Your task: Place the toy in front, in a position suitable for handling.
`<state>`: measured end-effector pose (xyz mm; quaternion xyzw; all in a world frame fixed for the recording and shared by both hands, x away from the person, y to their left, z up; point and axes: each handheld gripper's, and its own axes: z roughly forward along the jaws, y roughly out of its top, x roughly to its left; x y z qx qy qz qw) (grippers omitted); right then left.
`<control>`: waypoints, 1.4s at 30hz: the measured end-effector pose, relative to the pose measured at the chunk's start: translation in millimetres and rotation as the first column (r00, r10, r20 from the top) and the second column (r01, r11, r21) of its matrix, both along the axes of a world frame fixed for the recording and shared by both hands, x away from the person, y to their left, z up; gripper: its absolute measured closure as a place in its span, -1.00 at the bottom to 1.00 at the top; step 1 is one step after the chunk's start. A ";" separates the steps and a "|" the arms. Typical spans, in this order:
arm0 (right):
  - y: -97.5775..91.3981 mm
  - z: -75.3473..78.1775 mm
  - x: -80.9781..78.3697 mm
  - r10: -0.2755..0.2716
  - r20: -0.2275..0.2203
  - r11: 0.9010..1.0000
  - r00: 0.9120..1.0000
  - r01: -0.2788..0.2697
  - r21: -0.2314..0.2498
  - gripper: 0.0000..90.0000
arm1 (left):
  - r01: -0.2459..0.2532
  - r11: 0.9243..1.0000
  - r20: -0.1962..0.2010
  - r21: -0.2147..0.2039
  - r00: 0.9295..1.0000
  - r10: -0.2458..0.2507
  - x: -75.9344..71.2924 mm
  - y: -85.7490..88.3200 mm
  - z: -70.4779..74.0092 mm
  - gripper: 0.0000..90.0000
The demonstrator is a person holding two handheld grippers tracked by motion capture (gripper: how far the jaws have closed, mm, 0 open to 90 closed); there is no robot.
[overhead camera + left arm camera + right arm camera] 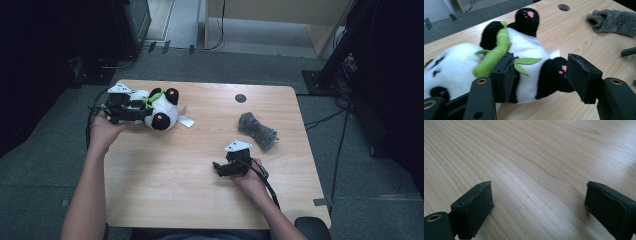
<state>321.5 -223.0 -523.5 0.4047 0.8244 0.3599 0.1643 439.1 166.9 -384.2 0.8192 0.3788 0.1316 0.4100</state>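
Observation:
A black-and-white panda plush (pixel 162 106) with a green bamboo stalk (pixel 496 53) lies on its back at the far left of the wooden table (pixel 175 175). My left gripper (pixel 146 114) comes at it from the left. In the left gripper view the left gripper (pixel 541 72) has its jaws pressed on the panda (pixel 529 47), one against the belly, the other against a black foot with a pink pad. My right gripper (pixel 218 167) rests low over the table's right half. Its jaws stand wide apart, and the right gripper (pixel 539 193) has bare wood (pixel 536 157) between them.
A grey knitted sock-like piece (pixel 257 131) lies at the right, beyond the right gripper, and shows as a grey knit (pixel 614 21) in the left gripper view. A round cable hole (pixel 240 98) sits near the far edge. A white tag (pixel 186 121) sticks out of the panda.

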 end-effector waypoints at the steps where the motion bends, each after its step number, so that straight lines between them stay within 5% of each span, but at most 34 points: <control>1: 0.2 0.0 -0.3 -0.002 -0.001 1.000 1.000 0.002 0.001 -0.83 | -0.005 1.000 0.000 0.003 1.000 0.005 1.9 2.1 -0.4 -0.12; 16: 1.1 -0.1 -1.4 -0.002 -0.001 1.000 1.000 0.002 0.001 -0.83 | -0.080 0.996 -0.033 0.033 0.996 0.081 26.1 19.3 -20.6 -0.04; 31: 1.9 0.0 -1.6 0.003 0.000 1.000 1.000 -0.003 0.001 -0.83 | -0.140 0.990 -0.046 -0.009 0.989 0.140 28.8 26.2 -27.9 0.54; 42: 1.9 -0.1 -1.6 0.004 0.000 1.000 1.000 -0.004 0.001 -0.83 | -0.151 0.987 -0.035 -0.050 0.988 0.149 25.9 24.8 -26.9 0.78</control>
